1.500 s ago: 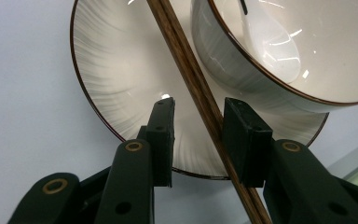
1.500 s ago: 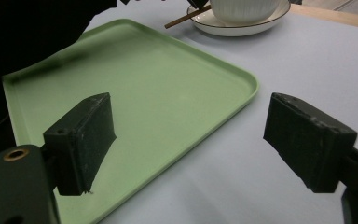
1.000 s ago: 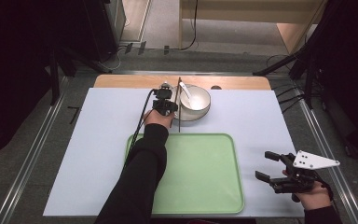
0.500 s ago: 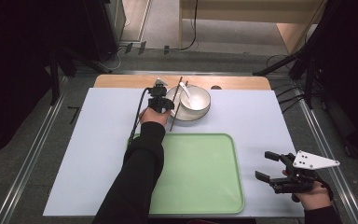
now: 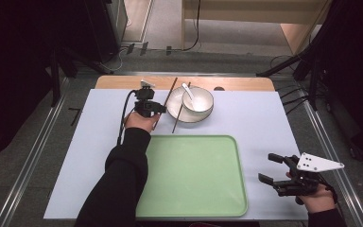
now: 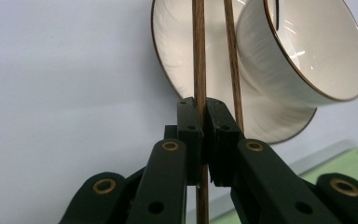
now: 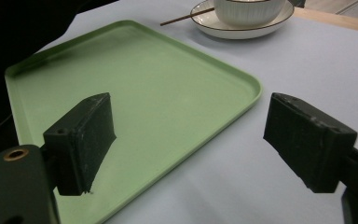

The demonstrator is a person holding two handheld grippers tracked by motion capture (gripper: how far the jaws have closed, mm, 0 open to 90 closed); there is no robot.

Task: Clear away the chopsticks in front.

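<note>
My left tongs [image 6: 199, 140] pinch one chopstick [image 6: 198, 56] beside the bowl [image 5: 197, 100], probably to carry it to the tray [image 5: 194, 189]; my right tongs [image 7: 189, 144] wait wide open nearby.

Left gripper view: my left gripper [image 6: 204, 140] covered the near stretch of the chopstick [image 6: 198, 51] it was clamped on; both that stick and the second chopstick [image 6: 233, 65] ran off the top edge. The bowl [image 6: 303, 51] was cut by the top edge and hid part of the plate [image 6: 177, 51] behind it.

Right gripper view: the bowl's upper part was cut off at the top; a dark sleeve [image 7: 9, 28] blocked the far left corner of the tray [image 7: 168, 93].

High view: my forearm [image 5: 123, 175] overlapped the tray's left edge. The spoon [image 5: 189, 94] in the bowl was too small to make out any detail.
</note>
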